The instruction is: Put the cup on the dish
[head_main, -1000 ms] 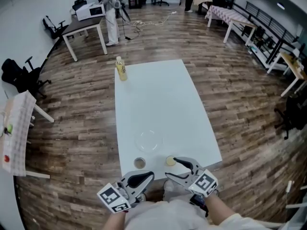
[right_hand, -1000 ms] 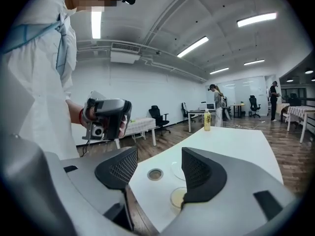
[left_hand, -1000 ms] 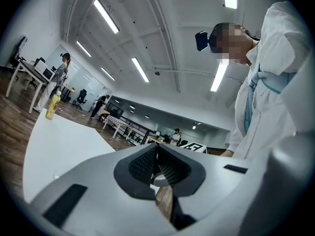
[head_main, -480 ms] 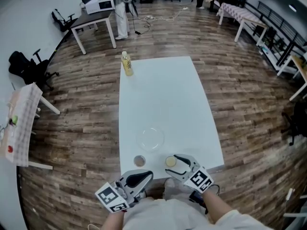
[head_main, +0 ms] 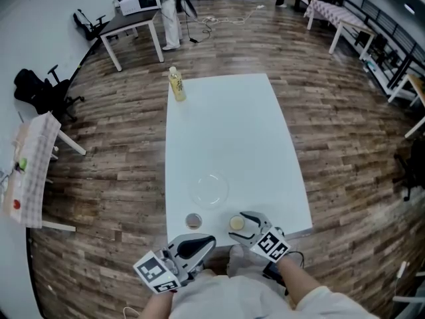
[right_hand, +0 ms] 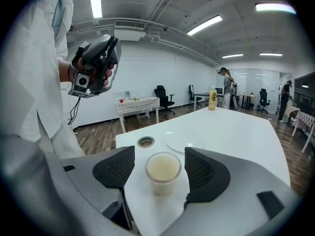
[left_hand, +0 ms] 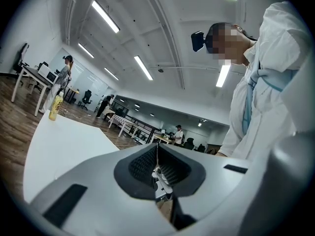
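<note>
A small clear cup (right_hand: 163,171) of pale liquid stands near the table's front edge. It sits between the fingers of my right gripper (right_hand: 158,170), which is open; its jaws have just been opening and the pads are apart from the cup. From the head view the cup (head_main: 236,223) and right gripper (head_main: 240,226) are at the table's near edge. The clear glass dish (head_main: 208,190) lies just beyond, also seen as the dish (right_hand: 186,142). My left gripper (head_main: 209,242) hovers off the front edge, its pads (left_hand: 157,163) shut on nothing.
A small round brown-rimmed thing (head_main: 193,220) lies left of the cup. A yellow bottle (head_main: 176,85) stands at the white table's (head_main: 226,131) far left corner. Desks, chairs and people are across the wooden floor beyond.
My right gripper has come down toward the table, and its fingers now flank the cup with a wider gap. The left gripper has hardly moved.
</note>
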### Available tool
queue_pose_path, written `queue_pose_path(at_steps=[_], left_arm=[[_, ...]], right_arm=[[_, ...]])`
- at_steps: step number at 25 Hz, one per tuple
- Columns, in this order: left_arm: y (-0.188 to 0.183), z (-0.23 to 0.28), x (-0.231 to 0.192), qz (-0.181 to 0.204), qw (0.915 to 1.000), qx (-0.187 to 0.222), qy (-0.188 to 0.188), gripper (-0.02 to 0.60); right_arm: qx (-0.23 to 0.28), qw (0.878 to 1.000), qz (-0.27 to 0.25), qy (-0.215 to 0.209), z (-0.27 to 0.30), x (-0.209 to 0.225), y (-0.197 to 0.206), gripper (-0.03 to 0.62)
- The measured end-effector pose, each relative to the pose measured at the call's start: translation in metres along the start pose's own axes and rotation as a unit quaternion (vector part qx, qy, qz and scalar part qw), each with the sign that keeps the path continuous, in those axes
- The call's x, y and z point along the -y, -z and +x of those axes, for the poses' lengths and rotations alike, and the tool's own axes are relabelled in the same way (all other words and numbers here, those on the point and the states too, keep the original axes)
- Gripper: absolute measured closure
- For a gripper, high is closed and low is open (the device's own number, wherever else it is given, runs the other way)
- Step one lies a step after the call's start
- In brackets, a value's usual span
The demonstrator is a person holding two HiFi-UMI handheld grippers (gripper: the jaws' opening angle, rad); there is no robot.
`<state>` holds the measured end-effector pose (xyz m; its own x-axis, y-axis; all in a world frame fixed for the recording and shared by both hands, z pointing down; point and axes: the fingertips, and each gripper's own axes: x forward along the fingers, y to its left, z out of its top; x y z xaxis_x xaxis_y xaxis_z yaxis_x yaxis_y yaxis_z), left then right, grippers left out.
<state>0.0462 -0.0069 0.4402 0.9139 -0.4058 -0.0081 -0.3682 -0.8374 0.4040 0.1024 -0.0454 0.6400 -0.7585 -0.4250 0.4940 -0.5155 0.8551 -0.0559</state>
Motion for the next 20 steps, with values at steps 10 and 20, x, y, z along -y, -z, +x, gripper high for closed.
queue_pose_path(at_steps=[10, 20], left_arm=[[-0.002, -0.002, -0.001, 0.003, 1.0, -0.009, -0.002, 0.572], [-0.001, -0.003, -0.005, 0.003, 0.9999, -0.014, -0.001, 0.572]], right_arm=[[-0.038, 0.999, -0.005, 0.007, 0.015, 0.005, 0.023, 0.277], [-0.047, 0.999, -0.013, 0.011, 0.024, 0.007, 0.027, 0.304]])
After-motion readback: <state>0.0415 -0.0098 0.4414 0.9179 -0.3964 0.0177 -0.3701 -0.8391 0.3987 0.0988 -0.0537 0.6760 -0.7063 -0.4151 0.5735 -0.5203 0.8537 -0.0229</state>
